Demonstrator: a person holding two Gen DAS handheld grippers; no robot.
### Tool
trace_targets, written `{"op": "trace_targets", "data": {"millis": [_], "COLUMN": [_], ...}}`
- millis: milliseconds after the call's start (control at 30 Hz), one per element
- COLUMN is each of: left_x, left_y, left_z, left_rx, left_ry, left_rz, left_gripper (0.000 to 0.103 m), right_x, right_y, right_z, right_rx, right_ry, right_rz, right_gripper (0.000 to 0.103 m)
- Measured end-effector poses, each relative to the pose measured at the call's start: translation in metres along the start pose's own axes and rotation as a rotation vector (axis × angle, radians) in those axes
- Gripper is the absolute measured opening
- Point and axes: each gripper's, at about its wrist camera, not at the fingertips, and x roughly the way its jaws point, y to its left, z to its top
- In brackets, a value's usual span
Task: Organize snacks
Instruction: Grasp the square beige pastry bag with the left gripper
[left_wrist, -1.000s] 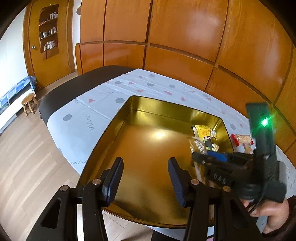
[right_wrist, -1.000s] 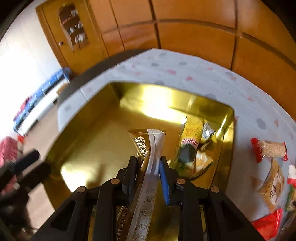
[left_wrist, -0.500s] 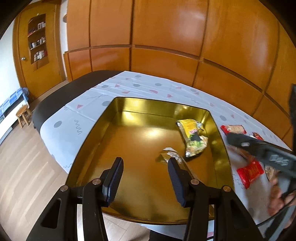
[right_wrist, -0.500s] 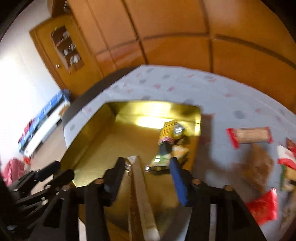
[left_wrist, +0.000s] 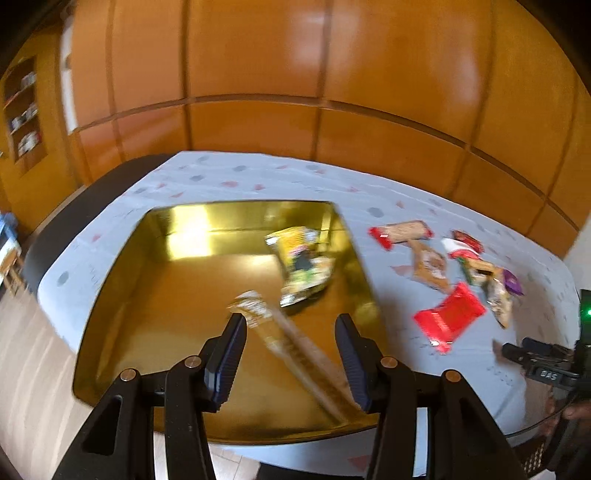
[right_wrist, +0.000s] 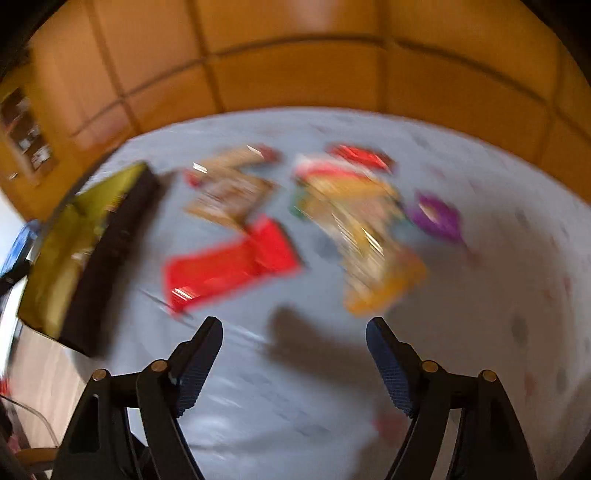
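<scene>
Two grippers over a cloth-covered surface w/ snacks. Far left: gold tray, holding a long clear-wrapped snack lying diagonal near the front, plus a yellow packet pile toward the tray's right wall. Left gripper hangs above the tray's front edge, fingers apart, nothing pressed between them; the long snack lies on the tray floor below.

Right of the tray, loose on the cloth: a red-ended biscuit pack, brown packets, a flat red packet, purple wrapper. Right gripper is over this group, fingers opening wide, empty.

Judged step: right hand reaching for the next loose snack, prob. the flat red packet, nearest its fingers. To do it well: come down w/ the fingers straddling the packet's narrow width, one packet only, pinch past the crimped edge so it doesn't slip; keep clear of the neighbouring brown packets. Left gripper should stay out of the drop path.

Hard to make out: right wrist view is heavily motion-blurred, so labels and exact packet count are unreadable; several packets overlap. Tray's near rim is hidden behind the left gripper. Right gripper is cut off at the left view's right edge.
</scene>
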Motion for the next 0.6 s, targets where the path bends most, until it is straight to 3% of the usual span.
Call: {"op": "trace_targets", "data": {"millis": [133, 400, 600], "left_x": [0.005, 0.034, 0.06], "left_y": [-0.029, -0.086, -0.115], "left_z": [0.014, 0.039, 0.051], "left_rx": [0.077, 0.204, 0.251], "left_ry": [0.016, 0.096, 0.161], "left_rz": [-0.06, -0.098, -0.122], "left_gripper": [0.051, 0.051, 0.051], "right_x": [0.007, 0.01, 0.008], "right_y": [-0.032, -0.021, -0.017], "right_z": [-0.019, -0.037, -0.044], "right_rx": [0.103, 0.01, -0.022], "right_ry": [0.016, -0.075, -0.125], "right_rz": [-0.004, -0.057, -0.072], "right_gripper": [0.081, 0.101, 0.103]}}
